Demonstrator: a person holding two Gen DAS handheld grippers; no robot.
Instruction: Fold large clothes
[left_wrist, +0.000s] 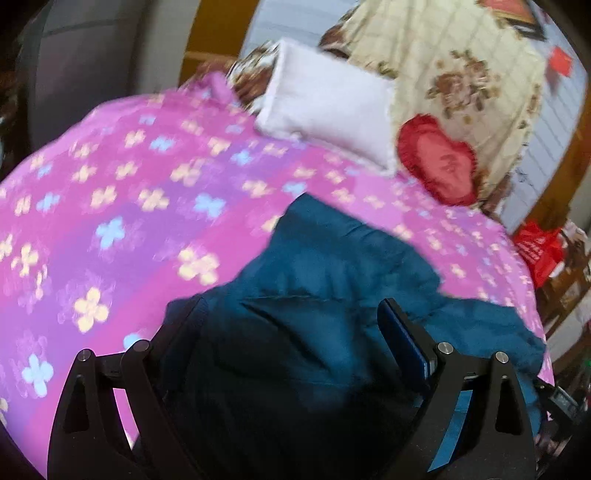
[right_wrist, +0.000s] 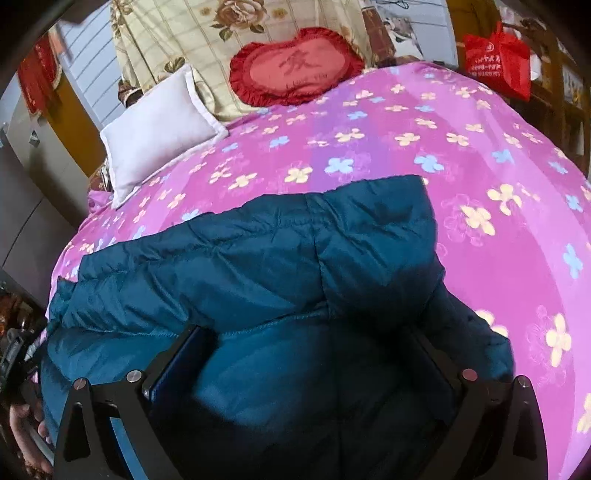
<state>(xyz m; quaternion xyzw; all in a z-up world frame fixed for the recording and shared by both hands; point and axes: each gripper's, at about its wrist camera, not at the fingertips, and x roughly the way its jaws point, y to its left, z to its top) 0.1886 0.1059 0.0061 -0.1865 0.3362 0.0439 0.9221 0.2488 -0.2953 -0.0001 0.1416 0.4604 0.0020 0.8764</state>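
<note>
A dark teal padded jacket (left_wrist: 332, 266) lies bunched on a pink flowered bedspread (left_wrist: 129, 192). My left gripper (left_wrist: 295, 317) hangs just over its near part with the jaws wide apart and jacket fabric between them, not pinched. In the right wrist view the jacket (right_wrist: 258, 258) spreads across the near half of the bedspread (right_wrist: 461, 166). My right gripper (right_wrist: 310, 332) is also wide open over the jacket's near folds; its fingertips are partly sunk behind the puffy fabric.
A white pillow (left_wrist: 328, 99) (right_wrist: 155, 136), a red heart-shaped cushion (left_wrist: 439, 158) (right_wrist: 295, 66) and a cream flowered cover (left_wrist: 443, 66) lie at the head of the bed. A red bag (right_wrist: 495, 59) hangs beyond the bed's right side. A grey cabinet (right_wrist: 29, 221) stands on the left.
</note>
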